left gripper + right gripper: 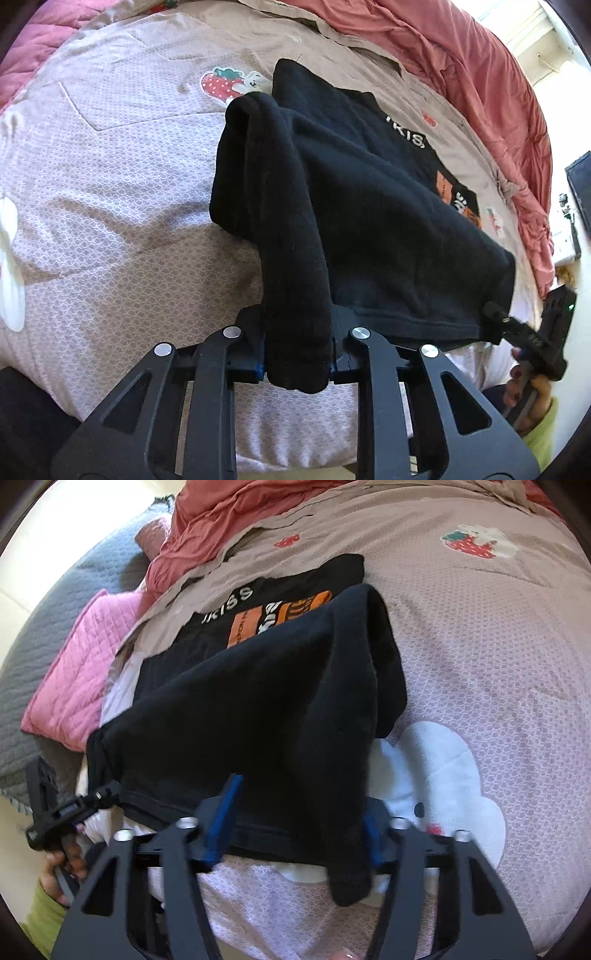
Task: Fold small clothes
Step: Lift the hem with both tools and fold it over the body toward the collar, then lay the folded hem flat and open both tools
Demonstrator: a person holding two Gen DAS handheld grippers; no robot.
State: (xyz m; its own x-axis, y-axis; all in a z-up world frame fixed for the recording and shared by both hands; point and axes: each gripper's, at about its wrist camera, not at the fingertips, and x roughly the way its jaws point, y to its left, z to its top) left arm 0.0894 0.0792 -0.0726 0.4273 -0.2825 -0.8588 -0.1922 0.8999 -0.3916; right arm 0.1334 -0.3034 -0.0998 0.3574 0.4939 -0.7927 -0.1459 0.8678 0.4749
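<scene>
My left gripper (pixel 297 363) has its jaws pinched narrow on one bottom corner of the black shirt (pixel 369 206), and my right gripper (pixel 295 834) is clamped on the other corner, so the hem hangs lifted between them while the printed chest lies on the bed (pixel 110 184). The knit looks soft, light and limp. I judge it will sag and bunch, so these 2 hem corners are the right hold.
</scene>
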